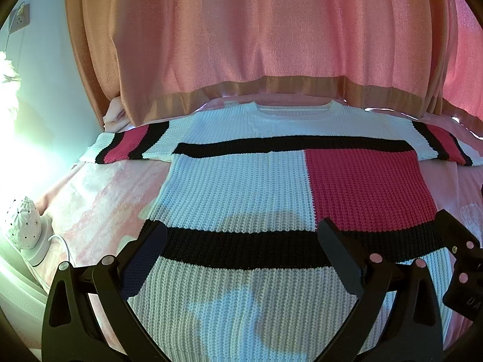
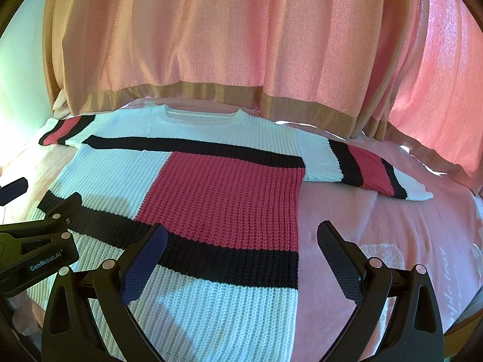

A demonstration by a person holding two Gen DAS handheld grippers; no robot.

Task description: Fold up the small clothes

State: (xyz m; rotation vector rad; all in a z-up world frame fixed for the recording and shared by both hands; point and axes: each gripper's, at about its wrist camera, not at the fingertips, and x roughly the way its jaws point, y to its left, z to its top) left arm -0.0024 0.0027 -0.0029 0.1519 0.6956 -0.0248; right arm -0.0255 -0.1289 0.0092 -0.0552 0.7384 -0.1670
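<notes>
A knitted sweater (image 1: 241, 187) in white, black and pink-red blocks lies flat and face up on a pink bed cover (image 1: 99, 199), collar away from me, both sleeves spread out sideways. My left gripper (image 1: 241, 247) hovers open above the lower part of the sweater, nothing between its fingers. The right gripper (image 1: 462, 256) shows at the right edge of that view. In the right wrist view the sweater (image 2: 217, 193) fills the left and middle, and my right gripper (image 2: 241, 247) stands open over its lower right hem. The left gripper (image 2: 39, 241) appears there at the left.
Pink curtains (image 1: 256, 36) with a tan hem hang behind the bed. A white perforated lamp (image 1: 24, 226) with a cord stands at the left bed edge. Bare pink bed cover (image 2: 377, 235) lies right of the sweater. A wall socket (image 1: 19, 19) is at the upper left.
</notes>
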